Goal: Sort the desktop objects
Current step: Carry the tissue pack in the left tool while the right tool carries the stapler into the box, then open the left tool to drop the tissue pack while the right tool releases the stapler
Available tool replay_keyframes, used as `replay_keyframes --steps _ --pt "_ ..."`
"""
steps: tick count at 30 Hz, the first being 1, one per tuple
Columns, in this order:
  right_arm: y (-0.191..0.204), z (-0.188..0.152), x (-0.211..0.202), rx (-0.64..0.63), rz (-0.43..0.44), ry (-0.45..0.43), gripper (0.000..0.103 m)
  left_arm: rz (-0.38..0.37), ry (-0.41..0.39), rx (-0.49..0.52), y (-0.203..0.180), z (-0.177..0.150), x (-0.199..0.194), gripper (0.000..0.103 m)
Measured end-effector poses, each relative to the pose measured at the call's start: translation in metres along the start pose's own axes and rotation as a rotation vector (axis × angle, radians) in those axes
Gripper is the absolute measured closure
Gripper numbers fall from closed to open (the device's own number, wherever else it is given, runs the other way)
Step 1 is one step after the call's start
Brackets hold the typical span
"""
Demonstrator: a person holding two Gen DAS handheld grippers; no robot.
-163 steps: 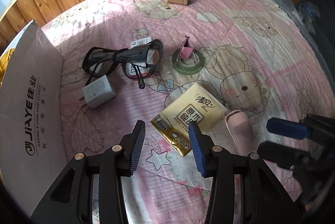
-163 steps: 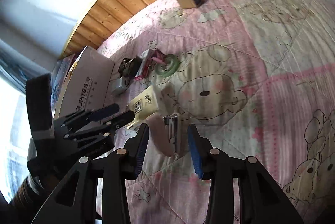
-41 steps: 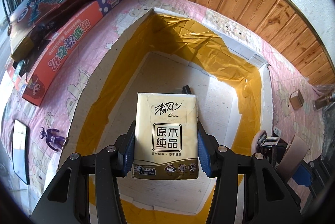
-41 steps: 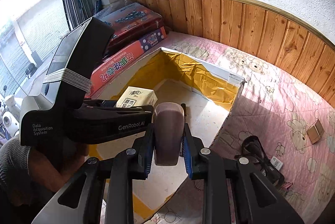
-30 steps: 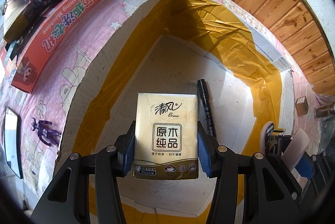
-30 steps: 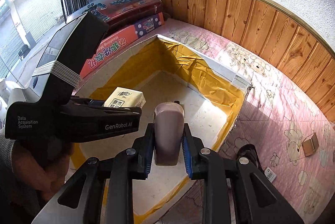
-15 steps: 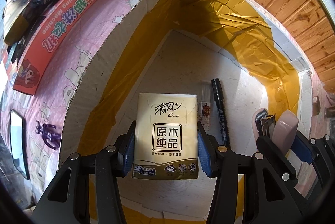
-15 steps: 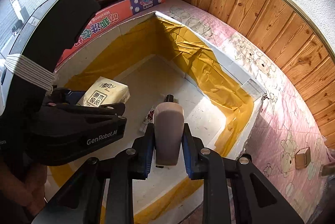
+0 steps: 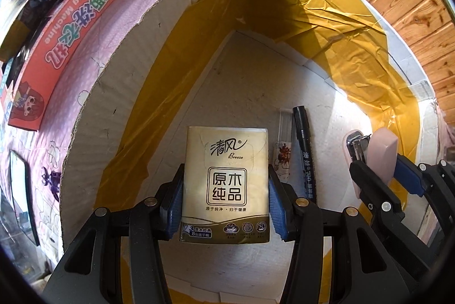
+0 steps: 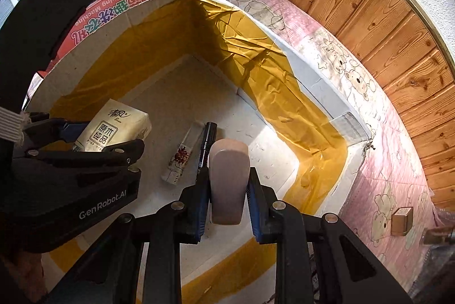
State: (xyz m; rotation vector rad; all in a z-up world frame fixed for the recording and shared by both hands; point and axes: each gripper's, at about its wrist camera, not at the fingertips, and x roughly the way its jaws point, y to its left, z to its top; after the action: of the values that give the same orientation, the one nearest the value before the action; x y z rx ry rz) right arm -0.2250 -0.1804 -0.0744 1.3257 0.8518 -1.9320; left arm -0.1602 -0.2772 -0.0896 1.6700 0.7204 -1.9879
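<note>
Tissue pack [image 9: 225, 184], clamped by the left gripper [image 9: 226, 201], and stapler [image 10: 228, 181], pinched by the right gripper [image 10: 227, 200], hung over the cardboard box [image 9: 113, 71], apparently for dropping inside.

The lower edge of the tissue pack [image 9: 225, 184] lies behind the left gripper [image 9: 225, 203] pads. The black marker [image 9: 305, 156] is cut short by the gripper frame — its far end is not visible. The small packet [image 10: 182, 154] bears print too small to read. The stapler [image 10: 227, 179] underside is hidden in the right wrist view — only its pink back shows.
</note>
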Motion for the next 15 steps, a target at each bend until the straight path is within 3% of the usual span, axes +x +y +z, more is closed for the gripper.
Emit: replay_keyframes --steps 7,15 --pt "-0.003 0.002 0.018 -0.027 -0.021 0.058 0.077 0.055 -0.012 0.050 -0.011 -0.002 0.001 0.050" --pt "-0.005 0.001 0.018 -0.020 -0.014 0.056 0.077 0.045 -0.014 0.060 -0.011 -0.006 -0.004 0.048"
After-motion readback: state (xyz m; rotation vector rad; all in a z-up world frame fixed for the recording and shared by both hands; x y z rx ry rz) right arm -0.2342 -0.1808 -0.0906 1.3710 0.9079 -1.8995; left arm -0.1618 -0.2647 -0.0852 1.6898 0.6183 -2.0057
